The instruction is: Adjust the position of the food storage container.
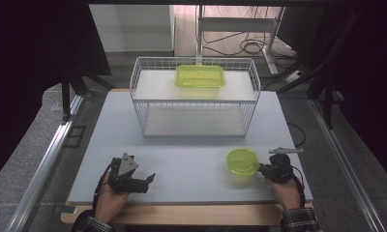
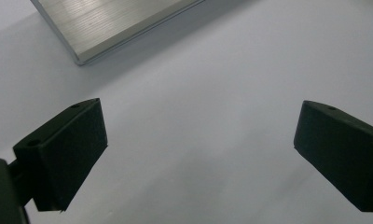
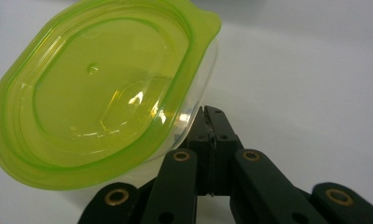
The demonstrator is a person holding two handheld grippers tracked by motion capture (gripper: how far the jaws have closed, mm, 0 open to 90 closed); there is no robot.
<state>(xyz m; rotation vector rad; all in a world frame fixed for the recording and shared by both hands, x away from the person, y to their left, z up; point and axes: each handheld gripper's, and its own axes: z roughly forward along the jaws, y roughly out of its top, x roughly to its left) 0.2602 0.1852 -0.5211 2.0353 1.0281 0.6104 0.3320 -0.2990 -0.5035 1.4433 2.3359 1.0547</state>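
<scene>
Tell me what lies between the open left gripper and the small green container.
Nothing: in the high view, only bare grey table top separates the left gripper from the small green container.

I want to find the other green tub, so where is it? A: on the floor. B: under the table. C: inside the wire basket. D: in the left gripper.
C: the rectangular green tub lies inside the white wire basket at the far side of the table, while the left gripper is open with nothing in it.
</scene>
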